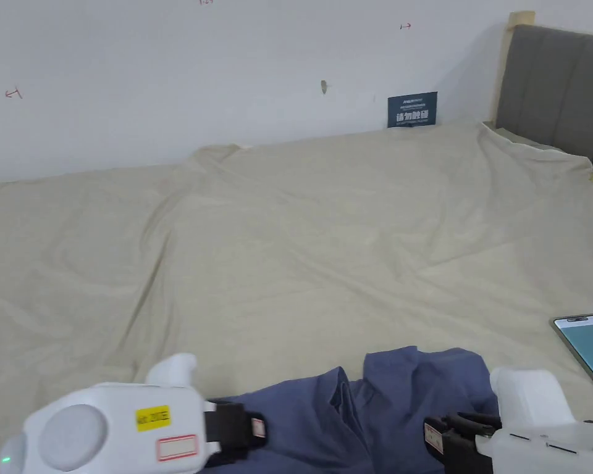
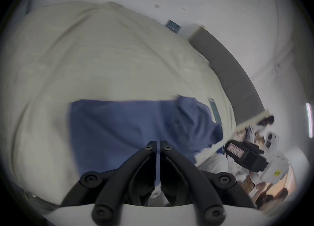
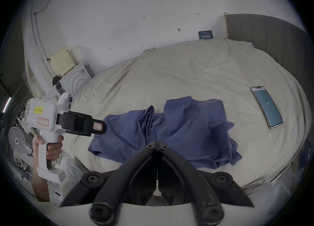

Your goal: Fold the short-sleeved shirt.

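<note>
Hand-held gripper work first, from the head view: our left hand-held gripper (image 1: 255,428) and right hand-held gripper (image 1: 434,439) hover low at the near edge of the bed (image 1: 289,247), either side of the blue shirt (image 1: 375,407), which lies bunched there. A phone (image 1: 588,349) lies on the sheet to the right, apart from the cloth.

From the left gripper view, blurred as it is, our jaws stand together with only a thin slit between them, over the shirt (image 2: 119,124); we cannot tell whether any cloth is caught in them. The right hand-held gripper (image 2: 228,149) sits off beyond the crumpled end.

From the right gripper view, our jaws are closed tip to tip above the shirt (image 3: 186,127), apparently holding nothing. The left hand-held gripper (image 3: 102,126) hangs by the shirt's left edge.

We judge folding not yet begun: the shirt needs spreading flat first, so each hand-held gripper must open and take an edge.
</note>
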